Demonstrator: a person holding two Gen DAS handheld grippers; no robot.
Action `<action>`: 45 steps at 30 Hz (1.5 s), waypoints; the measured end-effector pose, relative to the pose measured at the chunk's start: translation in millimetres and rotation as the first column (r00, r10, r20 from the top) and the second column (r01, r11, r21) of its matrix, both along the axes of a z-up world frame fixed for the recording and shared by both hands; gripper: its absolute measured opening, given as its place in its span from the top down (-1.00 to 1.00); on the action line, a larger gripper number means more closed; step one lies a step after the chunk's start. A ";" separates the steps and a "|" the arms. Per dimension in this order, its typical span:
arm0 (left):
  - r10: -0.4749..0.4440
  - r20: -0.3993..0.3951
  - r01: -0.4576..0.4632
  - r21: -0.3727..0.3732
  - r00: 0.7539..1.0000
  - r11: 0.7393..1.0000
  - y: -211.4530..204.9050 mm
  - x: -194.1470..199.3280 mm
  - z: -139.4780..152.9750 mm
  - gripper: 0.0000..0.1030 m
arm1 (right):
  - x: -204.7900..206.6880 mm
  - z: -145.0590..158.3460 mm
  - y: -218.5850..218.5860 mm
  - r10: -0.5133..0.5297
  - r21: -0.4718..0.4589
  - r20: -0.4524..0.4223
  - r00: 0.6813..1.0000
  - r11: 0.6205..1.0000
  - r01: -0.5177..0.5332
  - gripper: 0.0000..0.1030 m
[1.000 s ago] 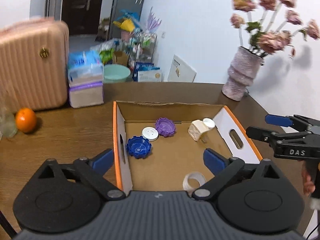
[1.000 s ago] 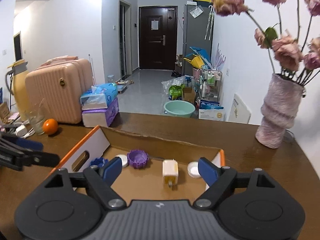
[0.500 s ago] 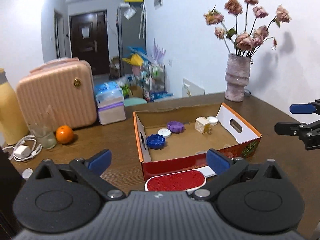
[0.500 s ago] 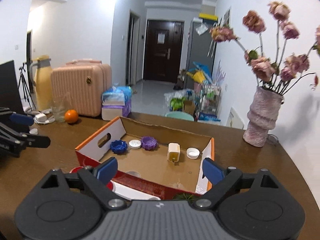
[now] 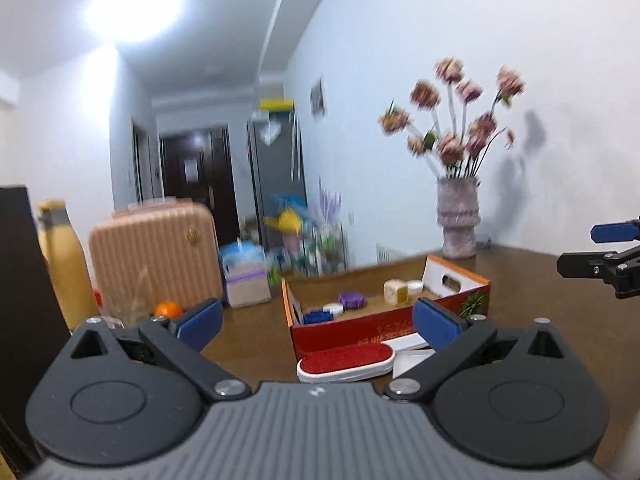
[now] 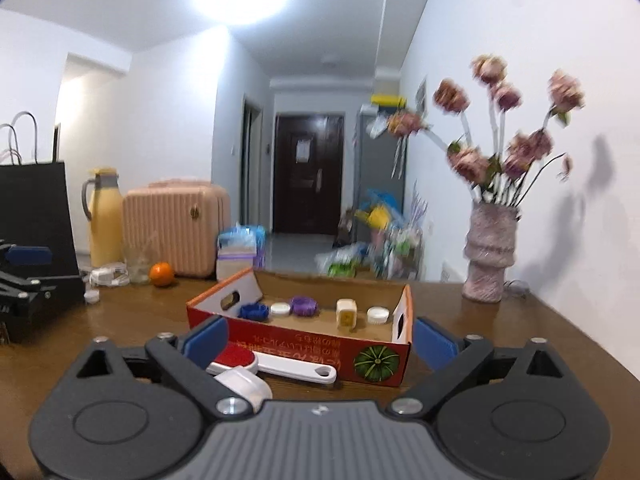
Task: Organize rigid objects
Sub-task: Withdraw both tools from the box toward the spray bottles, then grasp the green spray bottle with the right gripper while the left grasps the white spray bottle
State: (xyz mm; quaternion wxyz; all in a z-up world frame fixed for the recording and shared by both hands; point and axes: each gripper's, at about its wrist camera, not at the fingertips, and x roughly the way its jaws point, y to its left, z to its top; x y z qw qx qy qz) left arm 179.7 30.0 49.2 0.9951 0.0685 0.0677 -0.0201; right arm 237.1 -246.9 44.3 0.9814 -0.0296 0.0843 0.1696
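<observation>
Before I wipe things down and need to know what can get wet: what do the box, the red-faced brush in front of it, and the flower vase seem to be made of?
The box looks like printed cardboard: raw brown inside, glossy red outside, punched handle slots. The brush seems to be smooth white plastic with a red face, probably fabric pile, though blur leaves that open. The vase looks rough and matte, perhaps ceramic or stone; I can't tell which.

I see the cardboard box [image 6: 304,332] on the table [image 6: 500,332], and in it a row of caps [image 6: 280,309] with a small cube-like block [image 6: 346,312] among them. A brush [image 6: 276,363] lies on the table just before the box — the vase [image 6: 489,258] stands behind to the right, the suitcase [image 6: 176,230] and an orange [image 6: 161,273] behind to the left.
</observation>
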 end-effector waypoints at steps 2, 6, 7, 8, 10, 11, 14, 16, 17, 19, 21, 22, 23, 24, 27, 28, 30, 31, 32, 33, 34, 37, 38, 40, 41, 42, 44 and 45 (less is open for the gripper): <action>0.005 0.037 -0.006 0.011 0.999 1.000 -3.8 -24.4 -13.5 -1.00 | -26.1 -11.2 1.9 -0.014 0.007 0.052 0.999 1.000 0.013 -1.00; -0.010 0.011 0.010 -0.022 1.000 1.000 -5.7 -61.1 -39.2 -1.00 | -69.4 -34.2 9.9 -0.042 0.011 0.080 0.996 0.999 0.041 -1.00; -0.001 0.010 0.001 -0.030 1.000 1.000 -5.4 -69.1 -45.5 -1.00 | -79.3 -40.5 12.5 -0.042 0.009 0.081 0.996 0.999 0.042 -1.00; 0.011 0.011 -0.010 -0.038 1.000 0.999 -4.8 -78.5 -53.0 -1.00 | -87.6 -46.4 14.7 -0.044 0.007 0.082 0.996 0.999 0.044 -1.00; 0.032 0.018 -0.031 -0.064 0.999 0.997 -3.9 -95.9 -65.8 -1.00 | -104.2 -58.9 18.4 -0.053 0.007 0.082 0.995 0.999 0.053 -1.00; 0.033 0.026 -0.030 -0.078 0.999 0.996 -2.7 -102.8 -70.7 -1.00 | -111.4 -64.2 20.2 -0.062 0.011 0.084 0.995 0.998 0.061 -1.00; 0.001 0.058 0.003 -0.068 0.998 0.998 -7.7 -115.4 -79.6 -1.00 | -133.6 -79.9 27.0 -0.063 0.019 0.108 0.992 0.998 0.061 -1.00; -0.013 0.078 0.015 -0.036 0.997 0.999 -13.2 -117.7 -80.1 -1.00 | -144.8 -86.7 32.7 -0.047 -0.018 0.142 0.989 0.999 0.050 -1.00; -0.007 0.079 0.010 -0.036 0.997 0.999 -15.0 -117.0 -79.4 -1.00 | -149.1 -88.5 35.8 -0.048 -0.040 0.156 0.987 0.998 0.055 -1.00; -0.012 0.058 0.015 -0.059 0.998 0.998 -14.4 -114.4 -78.6 -1.00 | -153.2 -90.3 40.8 -0.053 -0.080 0.172 0.984 0.994 0.067 -1.00; -0.021 0.039 0.024 -0.065 0.999 0.998 -13.6 -112.5 -80.8 -1.00 | -154.3 -92.1 43.2 -0.051 -0.100 0.176 0.983 0.993 0.069 -1.00; -0.021 0.031 0.022 -0.055 0.999 0.998 -14.2 -111.3 -82.4 -1.00 | -153.8 -92.7 43.7 -0.045 -0.106 0.172 0.984 0.992 0.064 -1.00; -0.019 0.023 0.020 -0.045 1.000 0.999 -14.5 -109.2 -84.2 -1.00 | -151.3 -92.8 43.7 -0.042 -0.111 0.164 0.986 0.992 0.060 -1.00; -0.018 0.015 0.018 -0.039 1.000 0.999 -14.8 -107.2 -86.2 -1.00 | -148.8 -93.6 43.6 -0.039 -0.115 0.155 0.987 0.992 0.057 -1.00; -0.009 -0.018 0.008 -0.037 1.000 0.999 -13.4 -98.2 -92.2 -1.00 | -137.0 -97.4 42.9 -0.027 -0.134 0.114 0.993 0.990 0.042 -1.00; -0.006 -0.028 0.005 -0.035 1.000 0.999 -12.8 -94.3 -94.0 -1.00 | -130.0 -99.2 42.6 -0.019 -0.140 0.094 0.995 0.990 0.032 -1.00; 0.002 -0.049 -0.003 -0.011 0.999 1.000 -11.9 -82.2 -97.0 -1.00 | -115.1 -100.7 42.9 -0.003 -0.154 0.054 0.999 0.988 0.011 -1.00; 0.010 -0.057 -0.010 0.003 0.998 1.000 -11.6 -76.4 -97.9 -1.00 | -104.9 -100.8 43.9 0.008 -0.167 0.027 1.000 0.986 -0.003 -1.00; 0.022 -0.077 -0.020 0.019 0.997 1.000 -11.1 -66.5 -98.0 -1.00 | -93.2 -100.1 44.8 0.027 -0.182 0.003 1.000 0.983 -0.026 -1.00; 0.030 -0.101 -0.027 0.032 0.994 0.999 -11.3 -57.6 -97.2 -1.00 | -82.0 -99.3 46.6 0.056 -0.200 -0.016 0.998 0.978 -0.058 -1.00; 0.036 -0.131 -0.031 0.040 0.991 0.999 -10.2 -45.8 -96.3 -1.00 | -70.8 -98.3 48.8 0.089 -0.223 -0.031 0.996 0.970 -0.094 -1.00; 0.039 -0.179 -0.037 0.011 0.983 0.999 -3.3 -14.0 -92.8 -1.00 | -32.0 -92.8 60.2 0.218 -0.315 -0.089 0.972 0.920 -0.235 -0.97; 0.041 -0.193 -0.041 0.002 0.980 0.999 -1.2 -1.2 -91.9 -1.00 | -19.8 -91.7 64.9 0.260 -0.337 -0.113 0.959 0.898 -0.283 -0.97; 0.054 -0.214 -0.056 -0.001 0.975 0.998 0.6 23.9 -90.9 -1.00 | 5.3 -91.3 73.8 0.335 -0.388 -0.144 0.931 0.847 -0.365 -0.95; 0.058 -0.227 -0.060 -0.001 0.972 0.998 0.9 37.7 -90.8 -1.00 | 17.4 -91.8 77.3 0.351 -0.411 -0.158 0.923 0.827 -0.385 -0.93; 0.054 -0.237 -0.059 -0.011 0.970 0.998 2.1 50.7 -90.9 -1.00 | 31.8 -93.9 81.4 0.363 -0.433 -0.187 0.913 0.803 -0.408 -0.91; 0.057 -0.272 -0.074 -0.052 0.961 0.996 6.0 78.5 -91.3 -1.00 | 55.1 -98.6 84.9 0.375 -0.450 -0.246 0.894 0.773 -0.448 -0.81; 0.059 -0.299 -0.089 -0.086 0.952 0.992 8.9 93.7 -91.2 -1.00 | 67.9 -102.0 85.8 0.377 -0.446 -0.292 0.879 0.759 -0.474 -0.81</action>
